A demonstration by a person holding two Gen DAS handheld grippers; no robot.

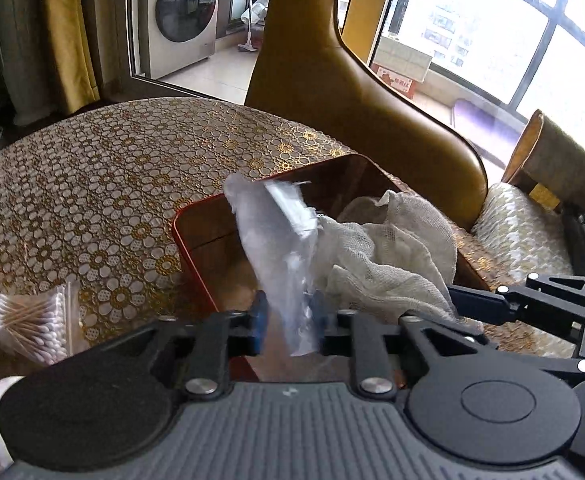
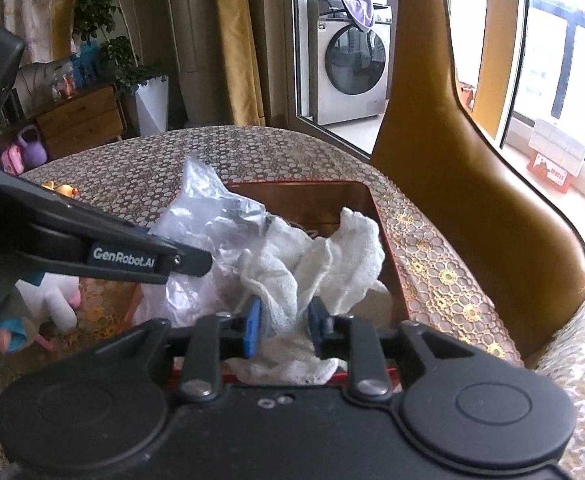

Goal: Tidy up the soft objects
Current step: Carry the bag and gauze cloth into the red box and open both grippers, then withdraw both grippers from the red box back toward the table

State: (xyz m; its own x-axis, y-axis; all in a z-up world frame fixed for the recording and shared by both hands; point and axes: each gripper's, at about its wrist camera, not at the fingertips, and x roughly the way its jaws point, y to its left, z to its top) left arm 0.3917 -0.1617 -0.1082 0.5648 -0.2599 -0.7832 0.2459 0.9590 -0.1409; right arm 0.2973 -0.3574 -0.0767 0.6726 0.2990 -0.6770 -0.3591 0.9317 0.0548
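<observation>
White gauze cloth (image 2: pixel 316 256) heaped in red tray (image 2: pixel 388 240), right gripper (image 2: pixel 282 320) jaws narrowed on its near fold; left gripper (image 1: pixel 290 320) jaws pinch clear plastic bag (image 1: pixel 280 248) above tray; risk: bag snags gauze, dragging it onto desk (image 1: pixel 92 184).

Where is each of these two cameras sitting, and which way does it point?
Left wrist: on the left gripper, facing along its fingers, which pinch a clear plastic bag above the red box; the right gripper's arm enters at right.
Right wrist: on the right gripper, whose fingers straddle the white gauze cloth in the box; the left gripper's finger crosses at left.
Shared: box, cloth, bag, washing machine.
</observation>
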